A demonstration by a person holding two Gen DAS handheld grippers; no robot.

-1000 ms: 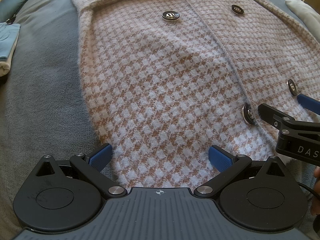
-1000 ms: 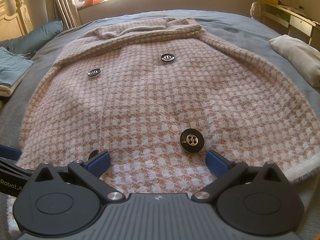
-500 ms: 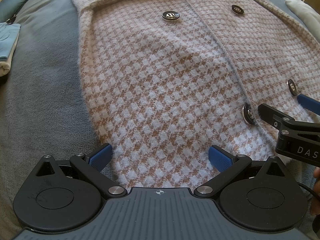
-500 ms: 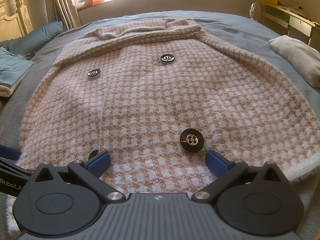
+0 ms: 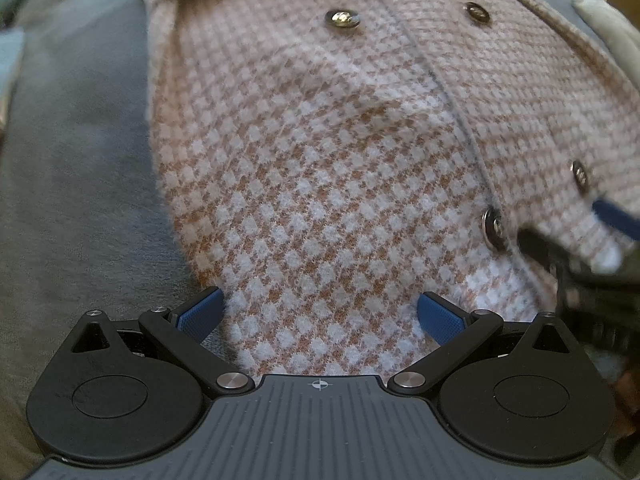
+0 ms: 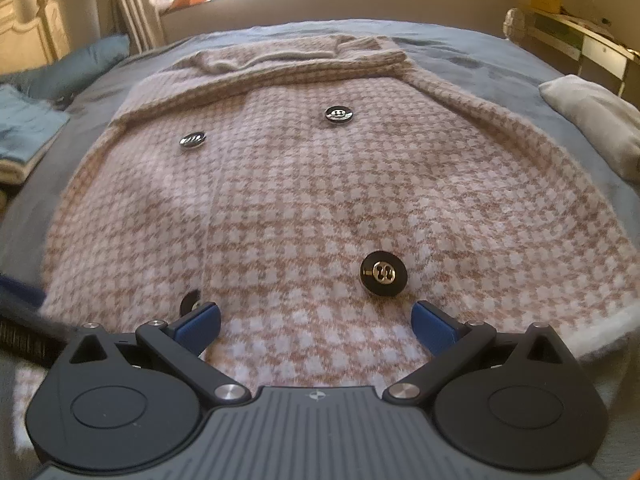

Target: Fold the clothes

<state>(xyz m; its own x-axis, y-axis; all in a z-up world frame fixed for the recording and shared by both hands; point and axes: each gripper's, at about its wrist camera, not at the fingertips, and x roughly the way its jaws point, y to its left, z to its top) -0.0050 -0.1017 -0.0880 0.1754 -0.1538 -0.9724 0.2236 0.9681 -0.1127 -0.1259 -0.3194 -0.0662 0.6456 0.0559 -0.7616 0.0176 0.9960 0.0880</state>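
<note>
A big grey bed [image 6: 460,46] holds everything here. On it, spread out flat ahead of both tools, lies a pink and brown checked coat [image 6: 320,208]. Its front faces up, and its collar end is at the far side from the tools. The near hem lies right at their tips.

The left tool [image 5: 319,312] sits low at the hem, near the coat's left edge. Its blue fingers are wide apart with cloth lying between them, and they are not pinching it. The right tool [image 6: 316,318] sits at the same hem, further right. Its fingers are wide apart too and grip nothing. A big dark button [image 6: 383,273] lies just ahead of its right finger.

I think the step in hand is taking hold of the hem to fold the coat. For that, each tool needs to slide its lower finger under the hem and close on it. The coat looks thick and heavy, so a shallow pinch could slip.
</note>
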